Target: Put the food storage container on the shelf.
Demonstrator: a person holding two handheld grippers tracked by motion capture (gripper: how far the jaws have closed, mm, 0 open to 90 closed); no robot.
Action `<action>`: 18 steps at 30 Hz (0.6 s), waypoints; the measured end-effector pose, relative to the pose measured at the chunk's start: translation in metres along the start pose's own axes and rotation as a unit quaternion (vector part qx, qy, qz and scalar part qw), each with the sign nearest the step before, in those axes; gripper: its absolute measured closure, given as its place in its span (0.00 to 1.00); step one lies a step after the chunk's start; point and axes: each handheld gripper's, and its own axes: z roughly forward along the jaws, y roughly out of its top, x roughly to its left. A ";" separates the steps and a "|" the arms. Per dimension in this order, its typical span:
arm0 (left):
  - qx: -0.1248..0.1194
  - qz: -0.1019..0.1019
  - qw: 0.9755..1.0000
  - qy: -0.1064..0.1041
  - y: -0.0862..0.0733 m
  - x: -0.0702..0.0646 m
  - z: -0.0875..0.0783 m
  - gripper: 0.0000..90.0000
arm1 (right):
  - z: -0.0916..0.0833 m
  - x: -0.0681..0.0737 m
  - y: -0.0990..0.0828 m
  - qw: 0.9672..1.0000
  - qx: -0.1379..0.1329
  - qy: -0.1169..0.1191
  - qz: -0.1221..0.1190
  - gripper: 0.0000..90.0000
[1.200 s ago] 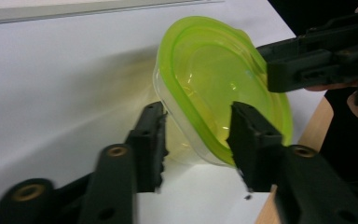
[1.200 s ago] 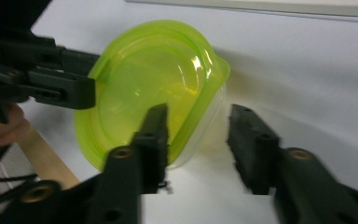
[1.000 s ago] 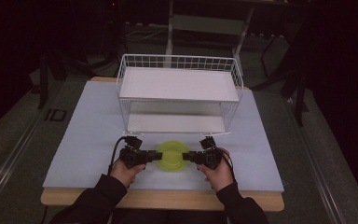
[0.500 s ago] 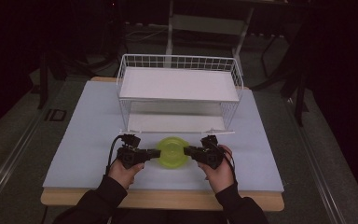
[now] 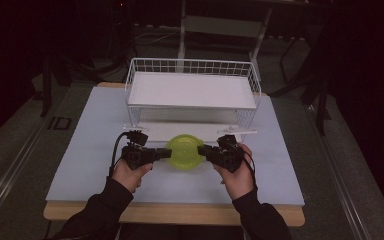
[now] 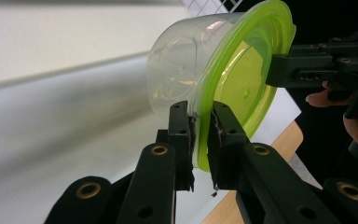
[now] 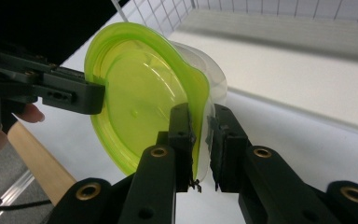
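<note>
Dark room all round, and a pale blue-grey table (image 5: 80, 150) lit in the middle of it; at its far side stands a white wire rack (image 5: 190, 95), two shelves, mesh rim on top; just in front of the rack, lifted clear of the table, hangs a clear plastic container with a lime-green lid (image 5: 185, 151), pinched from both sides; left gripper (image 5: 164, 154) has just been closing and its jaws clamp the lid's rim, pads tight on the green edge (image 6: 200, 140); right gripper (image 5: 203, 150) bites the opposite rim, jaws closed on lid and tub lip together (image 7: 200, 135); both hands wrap the black bodies, sleeves coming in from the near table edge.
</note>
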 end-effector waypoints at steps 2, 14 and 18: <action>-0.008 0.002 1.000 -0.003 0.010 -0.003 -0.005 0.91 | -0.003 0.001 0.006 1.000 -0.006 0.001 -0.002 0.89; -0.024 0.010 1.000 -0.001 0.051 -0.015 -0.024 0.91 | -0.020 0.006 0.050 1.000 -0.025 -0.007 -0.007 0.89; -0.022 0.012 1.000 0.000 0.066 -0.018 -0.030 0.91 | -0.025 0.002 0.064 0.999 -0.028 0.014 0.012 0.89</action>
